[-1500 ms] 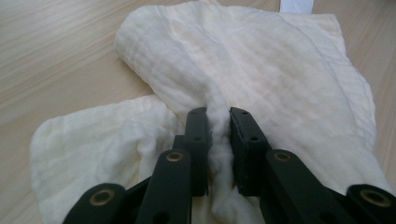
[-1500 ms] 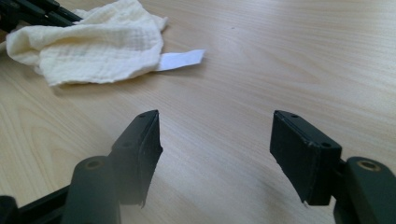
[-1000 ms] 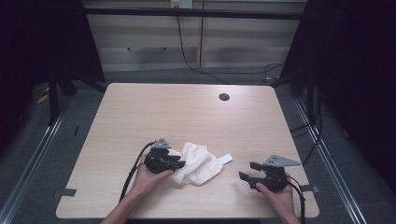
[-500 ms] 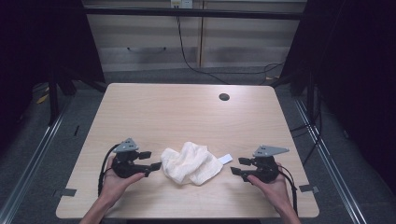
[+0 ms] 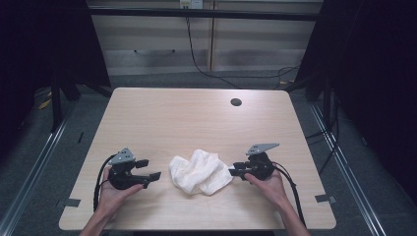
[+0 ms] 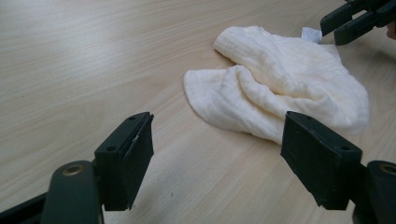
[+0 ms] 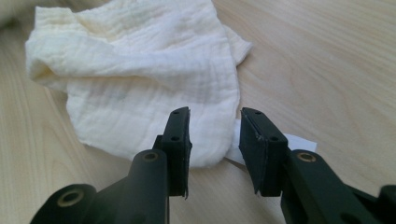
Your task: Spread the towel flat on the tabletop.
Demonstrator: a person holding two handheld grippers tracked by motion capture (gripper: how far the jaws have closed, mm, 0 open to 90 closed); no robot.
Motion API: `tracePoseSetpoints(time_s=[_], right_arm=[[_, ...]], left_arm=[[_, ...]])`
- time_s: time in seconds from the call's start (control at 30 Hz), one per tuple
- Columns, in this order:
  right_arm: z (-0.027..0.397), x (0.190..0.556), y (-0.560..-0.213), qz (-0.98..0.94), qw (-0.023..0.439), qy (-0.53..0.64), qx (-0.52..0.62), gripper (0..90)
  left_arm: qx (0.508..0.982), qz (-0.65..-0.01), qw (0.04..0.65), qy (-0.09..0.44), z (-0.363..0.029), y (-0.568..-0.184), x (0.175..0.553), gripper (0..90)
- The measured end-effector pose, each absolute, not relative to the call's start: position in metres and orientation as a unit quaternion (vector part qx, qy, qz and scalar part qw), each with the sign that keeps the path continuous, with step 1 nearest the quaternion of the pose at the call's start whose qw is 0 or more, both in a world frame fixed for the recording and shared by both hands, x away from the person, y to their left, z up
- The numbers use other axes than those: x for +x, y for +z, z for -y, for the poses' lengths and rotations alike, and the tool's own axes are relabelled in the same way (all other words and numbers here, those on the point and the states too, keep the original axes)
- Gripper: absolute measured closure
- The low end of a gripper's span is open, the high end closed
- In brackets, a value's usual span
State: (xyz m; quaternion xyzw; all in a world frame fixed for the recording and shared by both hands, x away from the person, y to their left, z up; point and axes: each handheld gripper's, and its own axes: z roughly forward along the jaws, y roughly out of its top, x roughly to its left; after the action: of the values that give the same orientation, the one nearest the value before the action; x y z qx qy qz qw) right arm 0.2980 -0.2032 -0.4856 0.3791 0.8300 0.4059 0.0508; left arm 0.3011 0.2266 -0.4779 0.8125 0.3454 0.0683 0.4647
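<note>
My right gripper (image 7: 214,140) sits at the cloth's (image 7: 140,79) near edge, jaws half closed and just now closing, the hem and its white label (image 7: 280,142) in the gap between them; pads not yet pressing, so nothing is gripped. My left gripper (image 6: 217,154) stands off on the other side, jaws wide and just opened, bare table (image 6: 70,70) between them; it holds nothing.

Cloth lies crumpled on the near middle of the table, between the two tools in the high view (image 5: 199,170); one lobe folded over another.

Judgement: thin crinkled gauze, very light, wholly limp; no fragility, little slip against rubber pads; it will sag and drag if lifted from one point. Best hold is a single-layer corner or hem; the labelled edge at my right jaws suits; pinch low and flat to the table; left should take the opposite free edge, not the bunched fold.
</note>
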Motion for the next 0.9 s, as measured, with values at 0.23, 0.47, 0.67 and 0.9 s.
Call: tracePoseSetpoints(time_s=[0.23, 0.47, 0.67, 0.9], right_arm=[[0.197, 0.301, -0.495, -0.839, 0.057, 0.381, 0.383, 65.4], [0.194, 0.298, -0.500, -0.847, 0.075, 0.373, 0.371, 66.6], [0.188, 0.292, -0.500, -0.860, 0.102, 0.359, 0.347, 81.4], [0.188, 0.293, -0.501, -0.849, 0.075, 0.372, 0.368, 89.5]], left_arm=[[0.807, -0.345, 0.475, 0.059, -0.231, -0.478, 0.301, 18.9], [0.799, -0.363, 0.477, 0.055, -0.236, -0.481, 0.303, 19.1], [0.801, -0.365, 0.472, 0.057, -0.236, -0.482, 0.302, 19.4], [0.803, -0.364, 0.469, 0.056, -0.235, -0.483, 0.302, 19.8]])
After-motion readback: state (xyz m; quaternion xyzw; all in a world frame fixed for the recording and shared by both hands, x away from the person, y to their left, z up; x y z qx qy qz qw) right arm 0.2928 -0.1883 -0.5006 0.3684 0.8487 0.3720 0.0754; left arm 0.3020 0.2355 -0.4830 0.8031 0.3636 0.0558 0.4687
